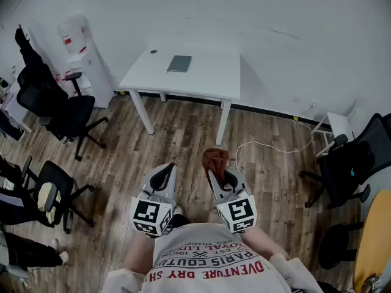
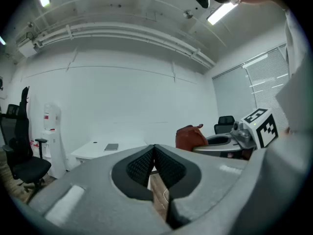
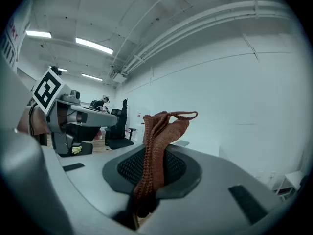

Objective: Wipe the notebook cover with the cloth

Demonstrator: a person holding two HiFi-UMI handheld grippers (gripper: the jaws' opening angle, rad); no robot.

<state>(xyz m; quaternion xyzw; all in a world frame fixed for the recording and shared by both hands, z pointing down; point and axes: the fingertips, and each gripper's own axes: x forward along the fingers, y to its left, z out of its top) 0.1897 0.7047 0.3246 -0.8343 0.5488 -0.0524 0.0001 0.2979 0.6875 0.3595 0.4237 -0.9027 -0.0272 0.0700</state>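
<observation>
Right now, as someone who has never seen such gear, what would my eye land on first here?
First, the rust-brown knitted cloth pinched in the grey right gripper, sticking up past its jaws. Beside it, the grey left gripper is shut on nothing. Farther off, a small dark grey notebook lies flat on the white rectangular table by the wall.

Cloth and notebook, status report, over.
Right gripper shut on cloth. Left gripper shut, empty. Notebook flat on white table, far off, untouched. Black chair left of table.
</observation>
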